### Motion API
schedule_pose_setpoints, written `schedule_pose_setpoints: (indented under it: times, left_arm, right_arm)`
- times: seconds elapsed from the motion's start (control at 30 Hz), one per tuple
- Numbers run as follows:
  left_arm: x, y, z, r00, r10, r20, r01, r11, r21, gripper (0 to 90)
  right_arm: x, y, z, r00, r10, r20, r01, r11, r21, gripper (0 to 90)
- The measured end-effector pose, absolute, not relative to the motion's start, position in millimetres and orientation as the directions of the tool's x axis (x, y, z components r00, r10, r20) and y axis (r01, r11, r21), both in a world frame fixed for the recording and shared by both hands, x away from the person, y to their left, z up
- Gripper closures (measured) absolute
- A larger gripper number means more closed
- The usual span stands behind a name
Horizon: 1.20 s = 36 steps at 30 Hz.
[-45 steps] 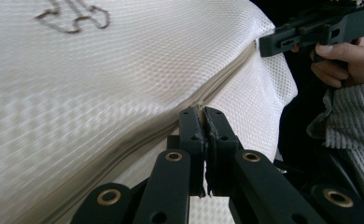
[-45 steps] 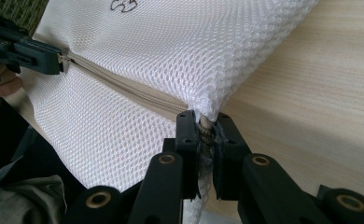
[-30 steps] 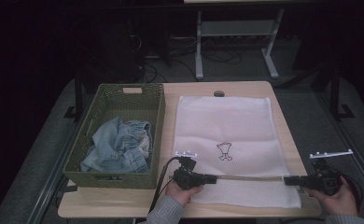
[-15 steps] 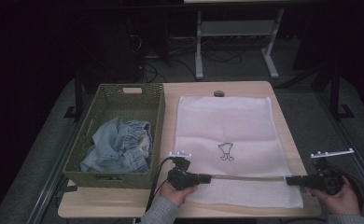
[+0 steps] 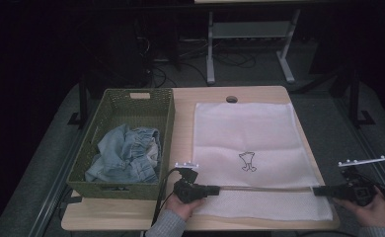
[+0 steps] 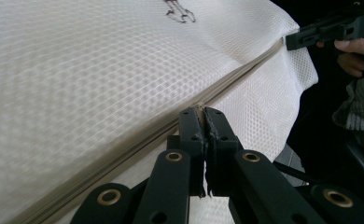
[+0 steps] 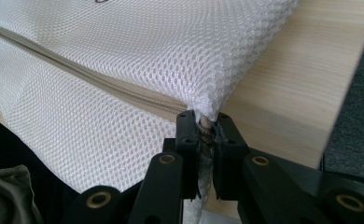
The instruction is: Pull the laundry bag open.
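We see a white mesh laundry bag [image 5: 250,148] lying flat on the right half of the wooden table [image 5: 183,113], its zipper [image 5: 264,188] running across near the front edge. Our left gripper [image 5: 215,189] has its jaws pressed together on the zipper's left end; in the left gripper view [image 6: 203,114] the pads pinch the beige zipper tape. Our right gripper [image 5: 320,190] is clamped on the bag's right end, where the right gripper view [image 7: 203,122] shows mesh and zipper end squeezed between the pads, just over the table's edge. The only marking on the bag is a small dark outline drawing [image 5: 248,162]; we can read no words or brand. Left of the bag stands a green woven basket [image 5: 112,185] holding crumpled denim [image 5: 126,153].
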<state>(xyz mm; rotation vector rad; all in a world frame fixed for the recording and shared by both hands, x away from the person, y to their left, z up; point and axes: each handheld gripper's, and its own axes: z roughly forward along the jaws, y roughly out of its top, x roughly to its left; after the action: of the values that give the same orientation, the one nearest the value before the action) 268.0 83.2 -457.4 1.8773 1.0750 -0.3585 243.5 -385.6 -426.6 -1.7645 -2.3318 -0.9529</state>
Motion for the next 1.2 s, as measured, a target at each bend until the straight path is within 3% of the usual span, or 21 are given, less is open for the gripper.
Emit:
schedule_pose_setpoints:
  times: [0.93, 1.2]
  left_arm:
    - [242.7, 109.3, -451.9, 0.569, 0.603, -0.559, 0.786, -0.198, 0.586, 87.1]
    - [234.9, 116.3, -441.6, 0.587, 0.622, -0.518, 0.763, -0.212, 0.611, 80.1]
  right_arm:
    - [241.4, -427.8, -430.1, -0.261, 0.883, 0.391, 0.91, 0.09, 0.406, 82.2]
    - [244.3, -417.1, -427.7, -0.282, 0.882, 0.378, 0.906, 0.115, 0.408, 82.0]
